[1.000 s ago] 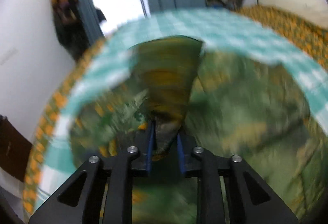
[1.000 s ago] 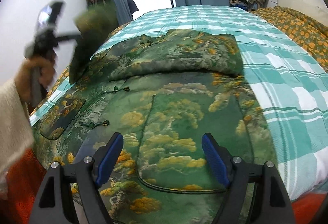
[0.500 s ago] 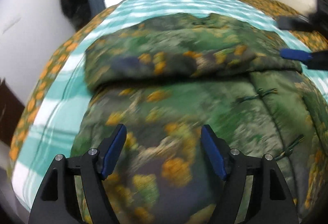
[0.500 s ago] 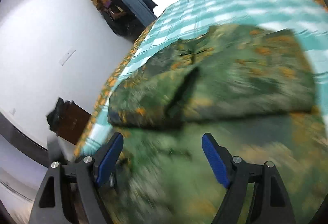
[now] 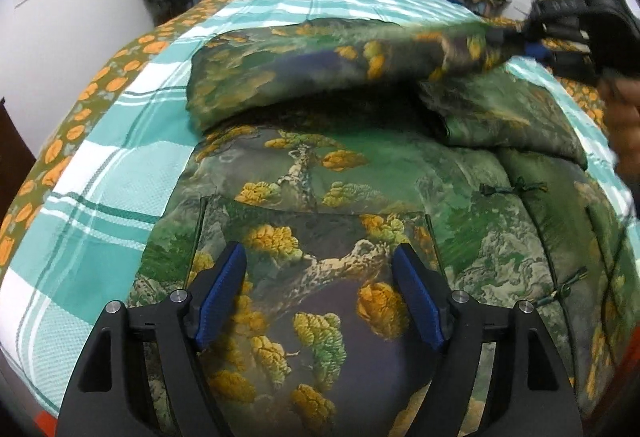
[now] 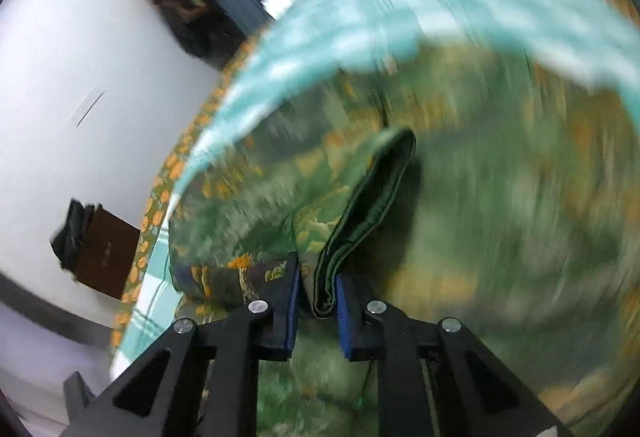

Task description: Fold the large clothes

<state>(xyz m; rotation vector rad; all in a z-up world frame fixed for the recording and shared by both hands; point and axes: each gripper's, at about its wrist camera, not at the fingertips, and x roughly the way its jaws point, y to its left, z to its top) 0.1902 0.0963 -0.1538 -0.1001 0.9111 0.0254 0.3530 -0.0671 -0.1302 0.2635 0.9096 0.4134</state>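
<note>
Here the left gripper (image 5: 318, 293) hangs with jaws spread over the green, tree-printed padded jacket (image 5: 340, 221) on the teal checked bedsheet (image 5: 120, 173). The right gripper (image 6: 316, 301) is clamped on a dark-lined jacket sleeve (image 6: 368, 205).

Satiny printed cloth jacket (image 5: 328, 197) with a slight sheen lies on a matt woven checked bedspread (image 5: 120, 173)

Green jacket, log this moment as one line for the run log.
left gripper: open, over jacket hem | right gripper: shut on sleeve, mid-fold | surface: checked bedspread
</note>
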